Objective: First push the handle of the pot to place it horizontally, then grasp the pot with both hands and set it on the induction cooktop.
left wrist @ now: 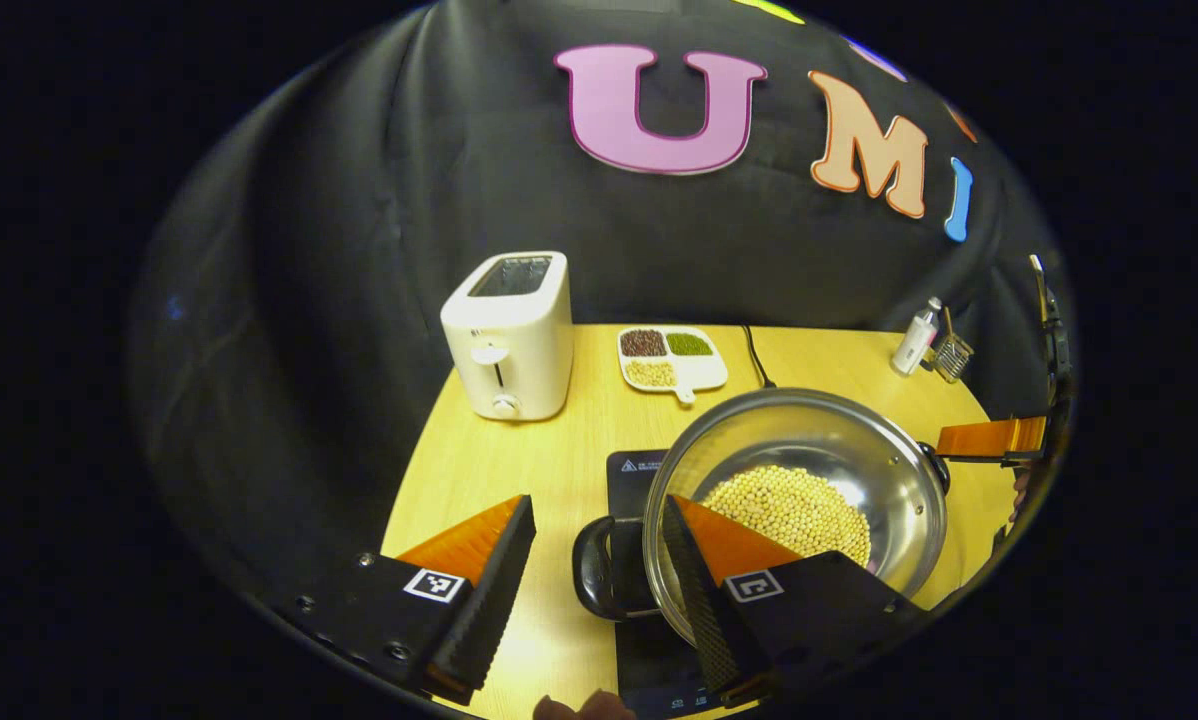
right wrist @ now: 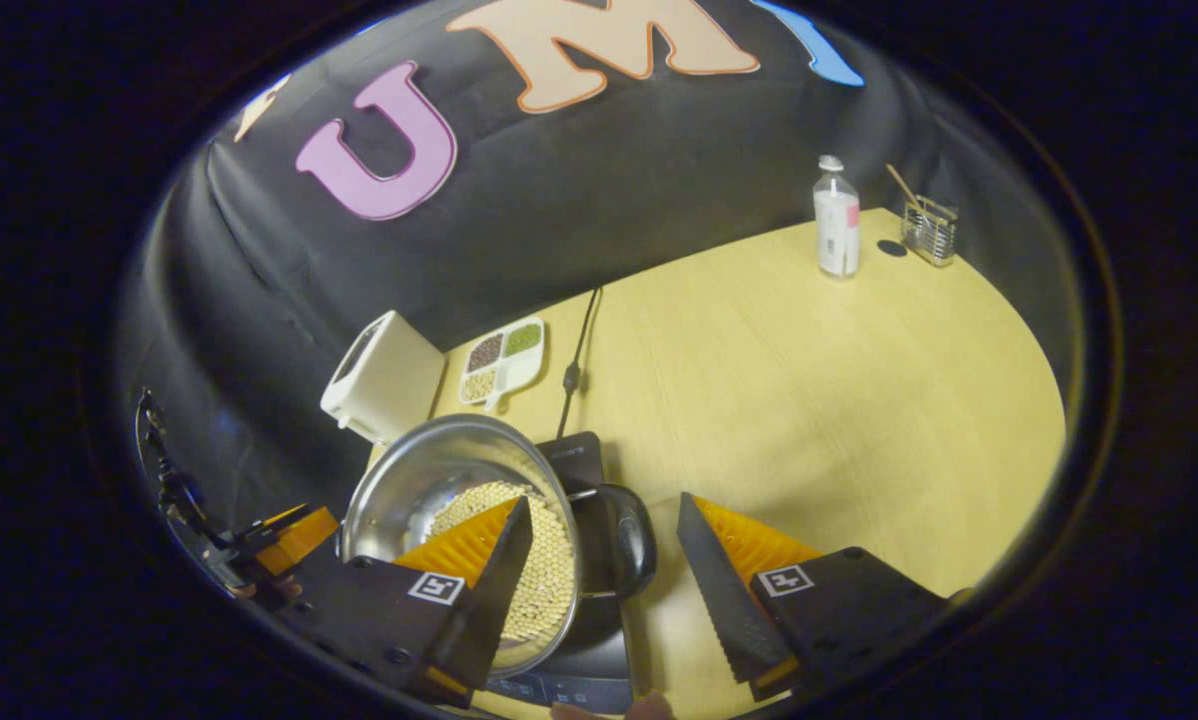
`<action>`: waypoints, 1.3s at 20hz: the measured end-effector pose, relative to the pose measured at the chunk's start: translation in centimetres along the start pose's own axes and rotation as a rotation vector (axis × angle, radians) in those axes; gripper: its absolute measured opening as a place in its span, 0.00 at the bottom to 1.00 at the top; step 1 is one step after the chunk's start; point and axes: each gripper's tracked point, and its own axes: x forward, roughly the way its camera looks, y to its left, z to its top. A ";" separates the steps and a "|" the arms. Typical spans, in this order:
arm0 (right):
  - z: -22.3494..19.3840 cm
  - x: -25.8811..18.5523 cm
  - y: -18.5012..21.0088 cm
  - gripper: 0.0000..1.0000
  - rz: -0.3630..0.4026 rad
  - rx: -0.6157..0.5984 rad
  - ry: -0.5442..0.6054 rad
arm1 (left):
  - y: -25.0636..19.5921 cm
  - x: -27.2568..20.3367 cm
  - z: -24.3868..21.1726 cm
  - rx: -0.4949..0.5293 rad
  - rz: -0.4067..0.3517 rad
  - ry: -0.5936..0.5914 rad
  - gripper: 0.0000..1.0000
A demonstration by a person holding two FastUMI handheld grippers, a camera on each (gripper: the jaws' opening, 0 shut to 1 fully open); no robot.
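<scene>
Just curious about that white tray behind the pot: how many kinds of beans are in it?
3, in the divided tray: dark reddish beans far left, green ones far right, pale ones nearer. The pot also holds pale beans.

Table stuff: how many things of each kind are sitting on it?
Pot: 1
Cooktop: 1
Toaster: 1
Bean tray: 1
Bottle: 1
Wire holder: 1
Total: 6
</scene>
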 end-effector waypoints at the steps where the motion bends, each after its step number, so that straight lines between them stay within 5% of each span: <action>1: 0.5 -0.8 -0.1 0.90 0.010 0.000 -0.019 | 0.0 -0.9 0.8 0.015 0.016 -0.031 0.80; 5: 2.3 -4.2 -0.7 0.90 0.079 -0.016 -0.078 | -1.7 -5.7 4.2 0.076 0.089 -0.146 0.79; 11: 4.4 -11.2 -3.9 0.90 0.139 -0.155 -0.203 | -8.9 -13.6 3.9 0.005 0.096 -0.197 0.78; 12: 4.7 -12.4 -4.4 0.82 0.143 -0.200 -0.235 | -10.1 -15.0 4.0 -0.013 0.099 -0.218 0.78; 13: 5.1 -13.7 -4.8 0.90 0.147 -0.242 -0.271 | -11.2 -16.5 4.0 -0.033 0.100 -0.242 0.78; 15: 6.0 -16.3 -5.2 0.90 0.158 -0.304 -0.337 | -13.5 -19.1 4.4 -0.069 0.093 -0.286 0.75; 17: 7.2 -19.1 -5.7 0.82 0.158 -0.337 -0.395 | -15.5 -21.4 4.9 -0.083 0.074 -0.315 0.78; 18: 8.2 -20.5 -6.0 0.90 0.153 -0.347 -0.430 | -16.3 -22.3 5.6 -0.082 0.064 -0.339 0.78; 20: 10.0 -23.2 -6.3 0.91 0.141 -0.355 -0.488 | -17.7 -24.1 7.5 -0.064 0.046 -0.397 0.78; 21: 11.0 -24.7 -6.2 0.83 0.135 -0.350 -0.522 | -18.4 -25.1 8.6 -0.048 0.037 -0.432 0.78; 26: 14.7 -32.8 -4.8 0.86 0.094 -0.376 -0.735 | -21.3 -29.4 12.7 0.034 0.009 -0.581 0.78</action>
